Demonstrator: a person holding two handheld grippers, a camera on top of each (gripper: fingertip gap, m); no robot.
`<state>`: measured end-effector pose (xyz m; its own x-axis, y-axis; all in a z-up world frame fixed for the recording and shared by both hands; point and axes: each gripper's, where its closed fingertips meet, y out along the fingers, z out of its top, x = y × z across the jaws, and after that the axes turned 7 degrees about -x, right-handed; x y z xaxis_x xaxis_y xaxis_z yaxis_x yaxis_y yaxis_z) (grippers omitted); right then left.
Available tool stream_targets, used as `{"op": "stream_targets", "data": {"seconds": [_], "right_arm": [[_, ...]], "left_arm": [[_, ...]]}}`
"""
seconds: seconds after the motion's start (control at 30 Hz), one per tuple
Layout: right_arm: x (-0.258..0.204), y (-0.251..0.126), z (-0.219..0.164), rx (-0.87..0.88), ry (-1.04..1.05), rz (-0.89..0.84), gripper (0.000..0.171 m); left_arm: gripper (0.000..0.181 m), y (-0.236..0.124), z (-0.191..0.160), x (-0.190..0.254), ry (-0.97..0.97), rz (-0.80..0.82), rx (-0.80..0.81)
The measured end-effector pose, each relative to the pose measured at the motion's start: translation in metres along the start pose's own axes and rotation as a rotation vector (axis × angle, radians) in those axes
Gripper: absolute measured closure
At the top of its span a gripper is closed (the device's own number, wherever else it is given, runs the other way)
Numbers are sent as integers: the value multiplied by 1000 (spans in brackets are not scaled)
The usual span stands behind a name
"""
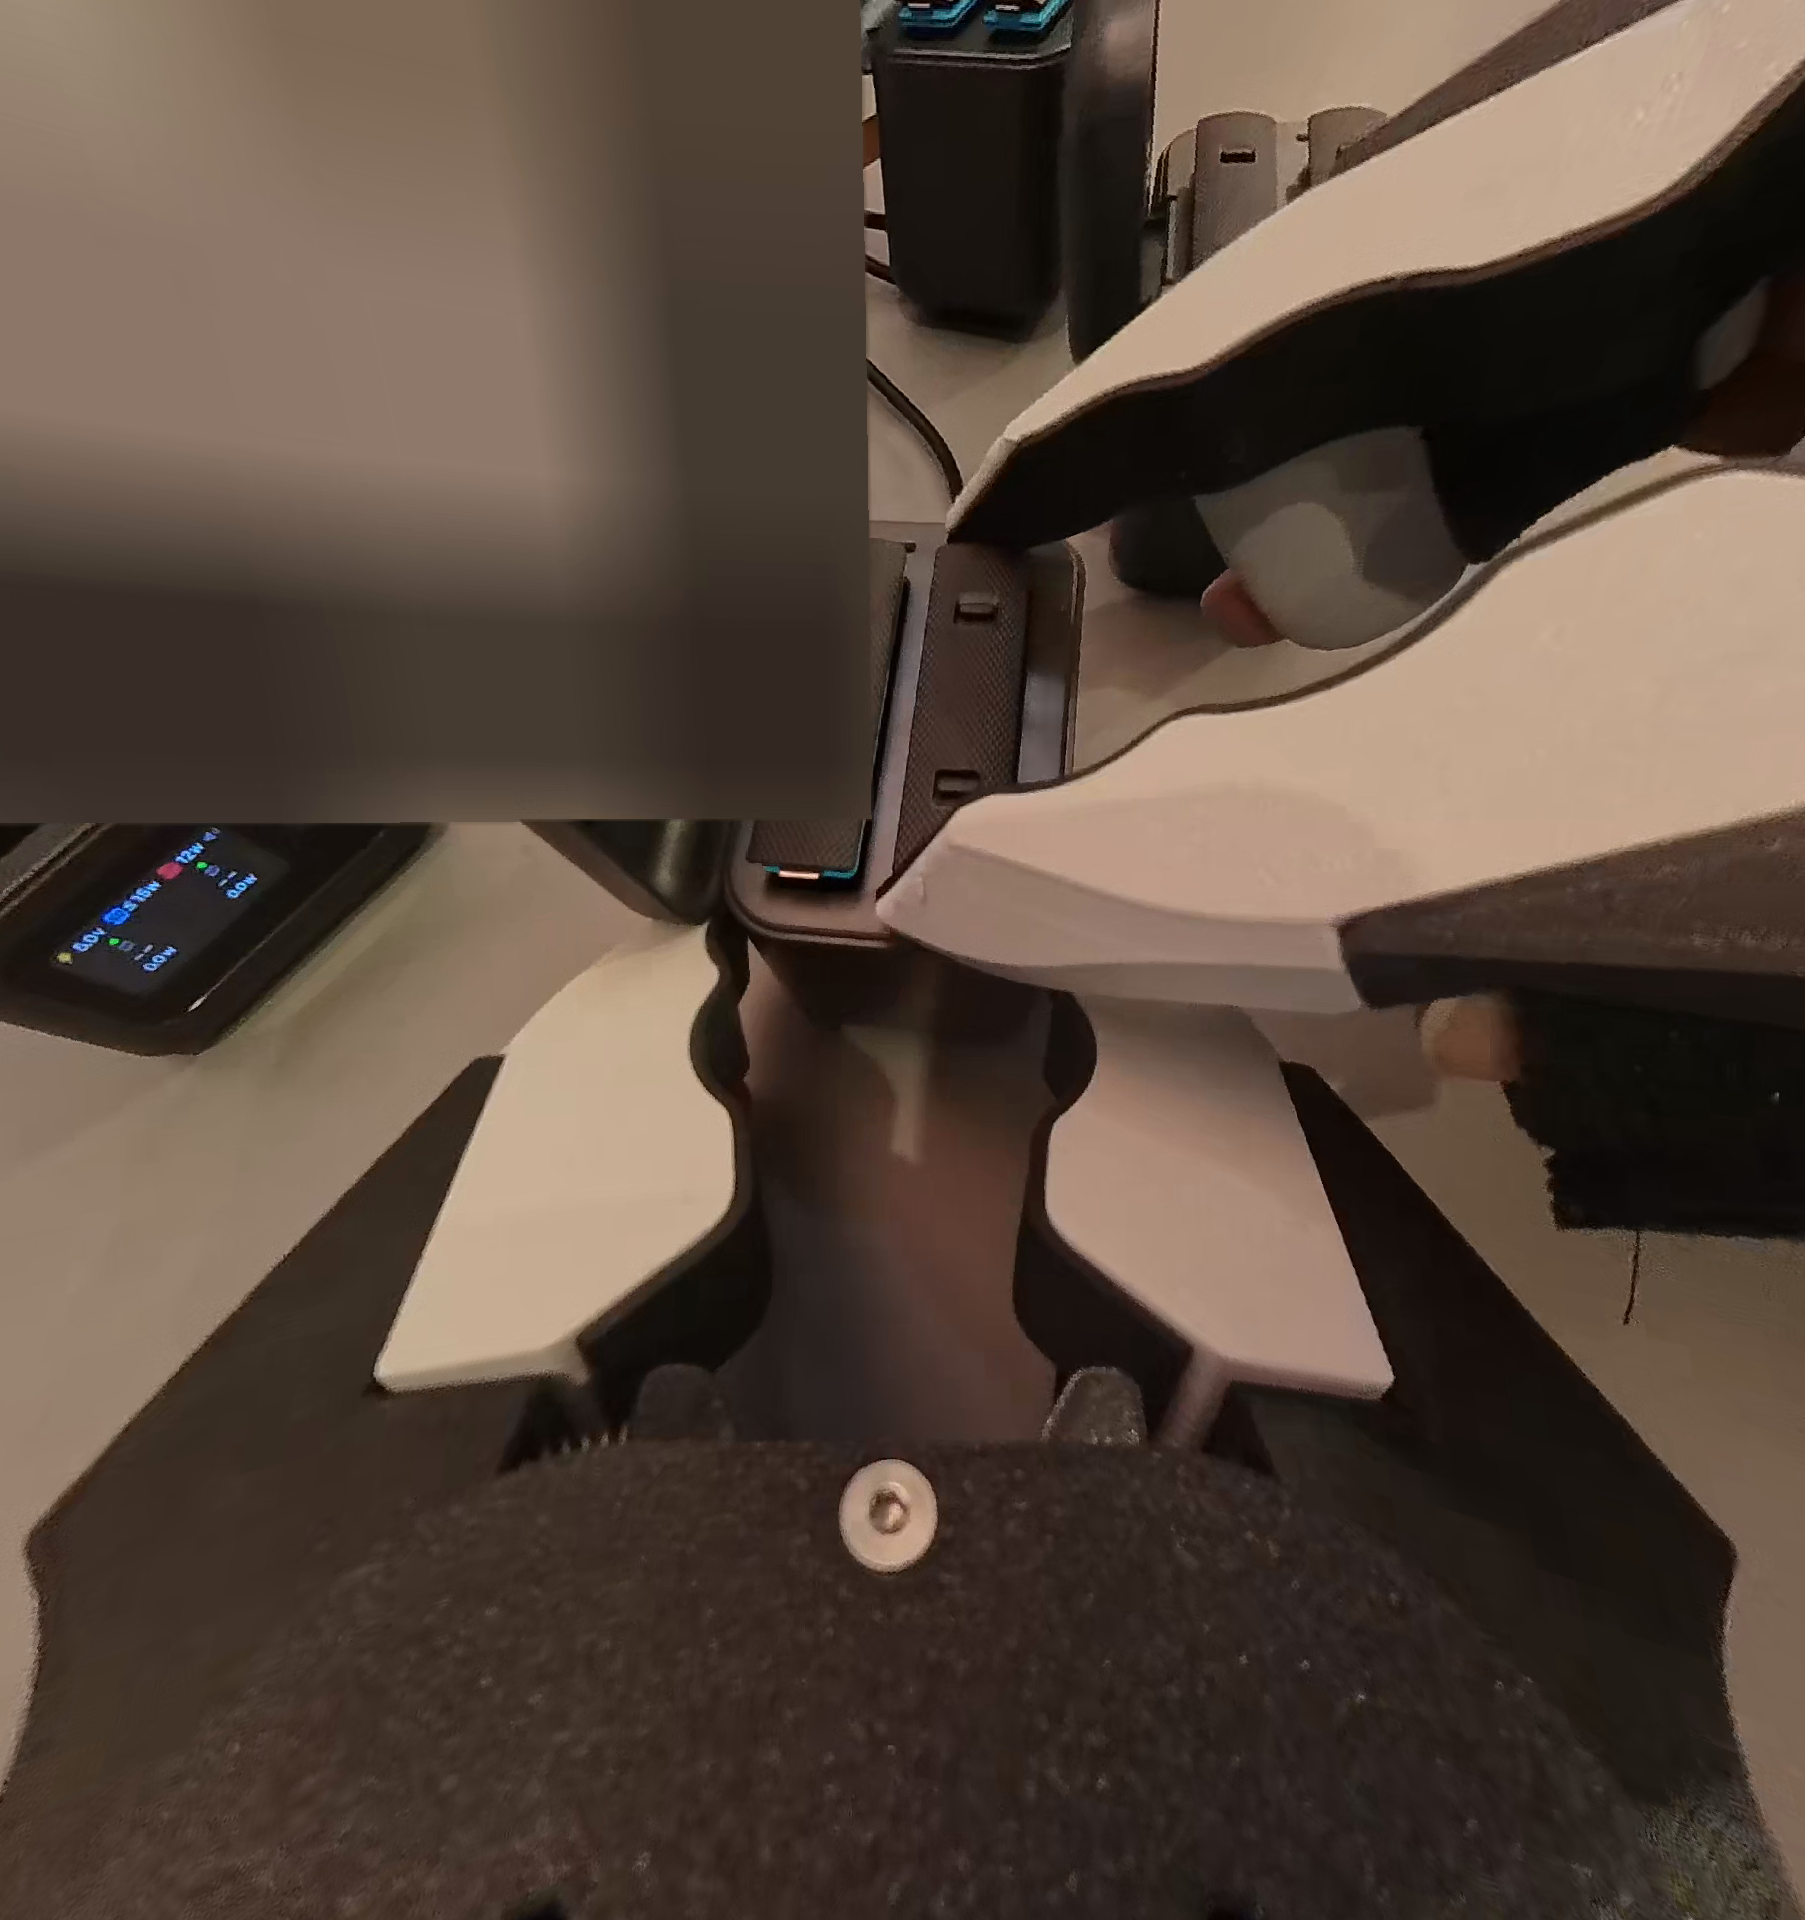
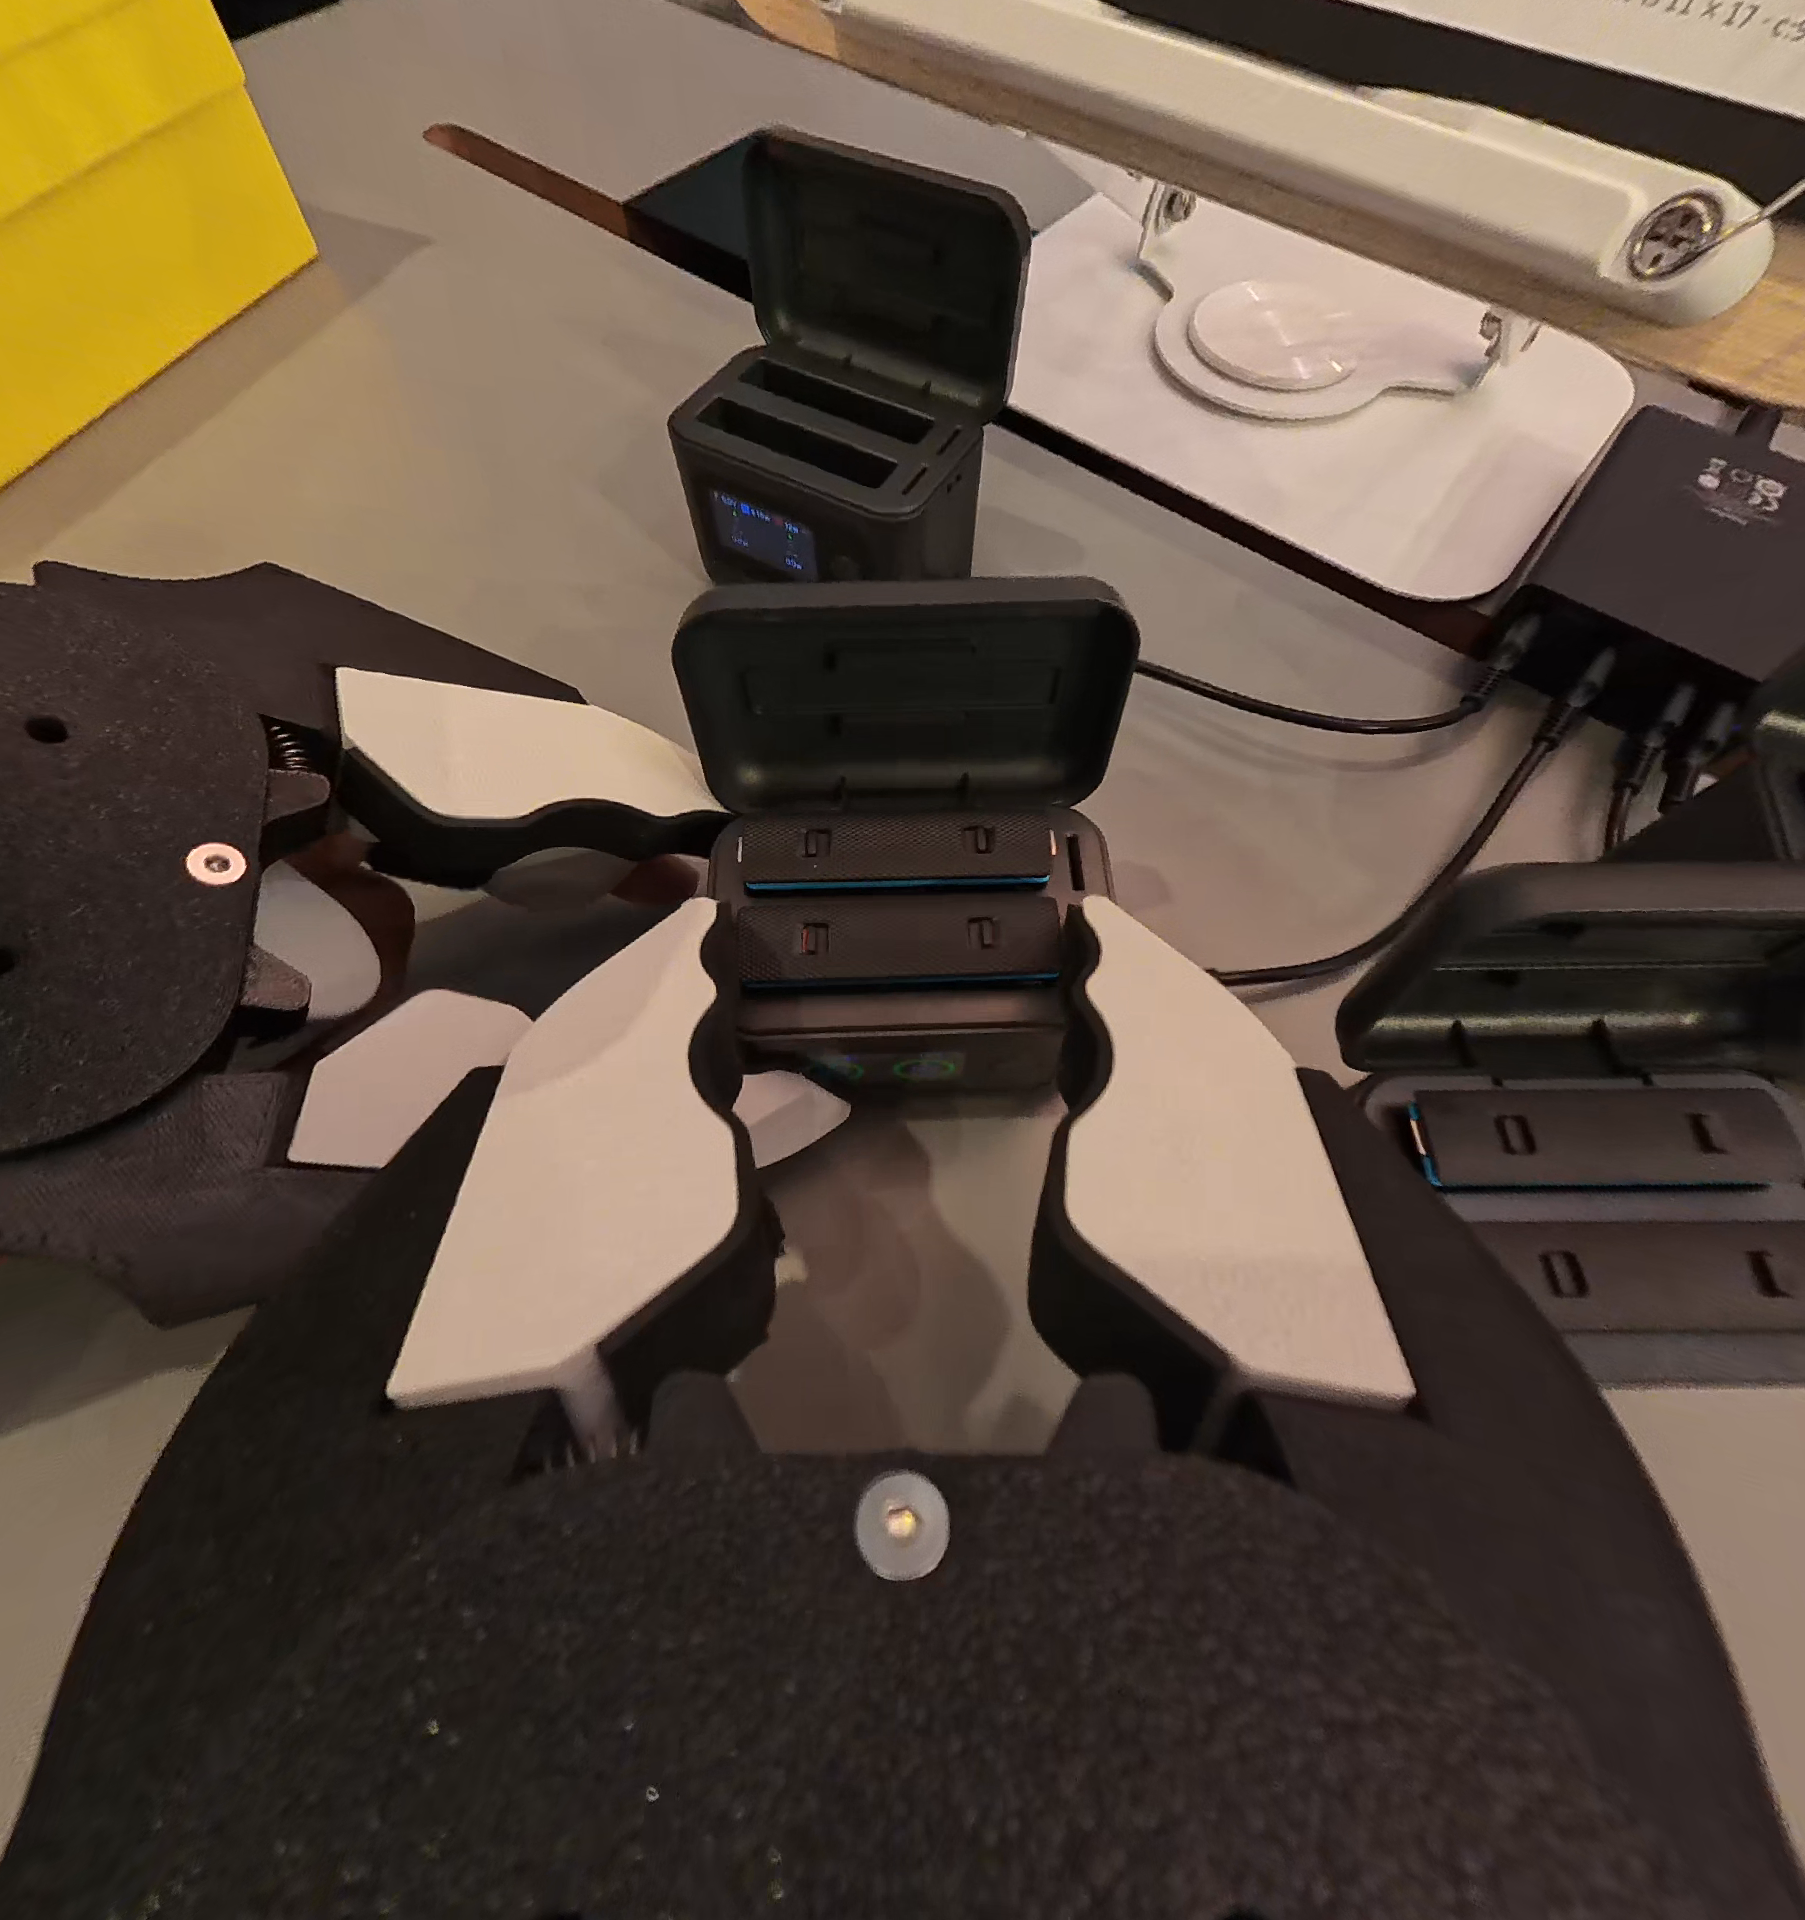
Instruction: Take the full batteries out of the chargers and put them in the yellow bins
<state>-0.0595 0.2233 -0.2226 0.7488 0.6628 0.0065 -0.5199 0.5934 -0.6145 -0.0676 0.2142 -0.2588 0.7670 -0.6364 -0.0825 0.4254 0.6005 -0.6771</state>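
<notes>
Apparently both grippers, right gripper (image 2: pixel 893 951) and left gripper (image 1: pixel 882 971), clamp: front battery (image 2: pixel 893 940), charger (image 2: pixel 908 1060).

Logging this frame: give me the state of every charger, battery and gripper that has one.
Middle charger: lid open, both slots filled.
Near battery: seated, between the right gripper's fingers.
Rear battery: seated.
Far charger: lid open, slots empty, screen lit.
Right-hand charger: lid open, two batteries seated.
Right gripper: closed on the near battery.
Left gripper: clamping the middle charger's body.
</notes>
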Motion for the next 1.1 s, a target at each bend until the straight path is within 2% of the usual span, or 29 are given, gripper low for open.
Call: {"op": "stream_targets", "data": {"seconds": [0.53,0.67,0.87,1.0,1.07,1.1], "right_arm": [[3,-2,2,75,10,-4,113],[7,-25,30,201,30,11,113],[17,-43,34,238,40,11,113],[23,-61,47,287,64,20,112],[27,-65,47,296,83,26,112],[29,-66,47,298,93,30,112]], "left_arm": [[126,2,1,2,7,-31,-1],[126,2,0,2,11,-33,-3],[126,2,0,2,2,-34,-2],[106,-9,-5,5,34,-114,-30],[111,-20,-7,-2,54,-116,-37],[119,-27,-6,-3,67,-128,-20]]}}
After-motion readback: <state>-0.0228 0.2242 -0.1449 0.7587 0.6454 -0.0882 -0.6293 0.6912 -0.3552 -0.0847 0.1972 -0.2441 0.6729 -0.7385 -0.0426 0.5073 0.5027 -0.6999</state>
